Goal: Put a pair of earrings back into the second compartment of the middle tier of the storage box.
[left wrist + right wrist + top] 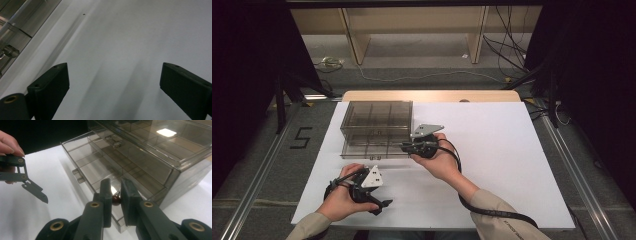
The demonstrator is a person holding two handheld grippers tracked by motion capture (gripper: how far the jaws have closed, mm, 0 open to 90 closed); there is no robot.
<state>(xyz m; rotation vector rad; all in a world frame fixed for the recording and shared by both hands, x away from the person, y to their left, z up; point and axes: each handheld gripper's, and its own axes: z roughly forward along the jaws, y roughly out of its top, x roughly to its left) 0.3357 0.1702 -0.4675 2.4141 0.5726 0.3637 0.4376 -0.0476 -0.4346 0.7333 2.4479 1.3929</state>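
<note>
A smoky clear drawer box (377, 117) stands on the white table (492, 150), its lower drawer (369, 148) pulled out toward me. In the right gripper view the drawer (95, 167) shows divided compartments. My right gripper (115, 192) is shut on a small dark reddish-brown round piece (116, 199), held just above the drawer's near corner. From above, that right gripper (406, 147) sits at the drawer's right end. My left gripper (382, 204) rests low over the table near the front edge. Its jaws stand wide apart, left gripper (113, 75) open with nothing between them.
The box's upper part (162, 152) holds a small metal item in one drawer. The other hand's gripper jaw (35, 191) hangs at the left of the right gripper view. The box edge (15, 22) shows at the left gripper view's top left. Cables lie on the floor beyond the table.
</note>
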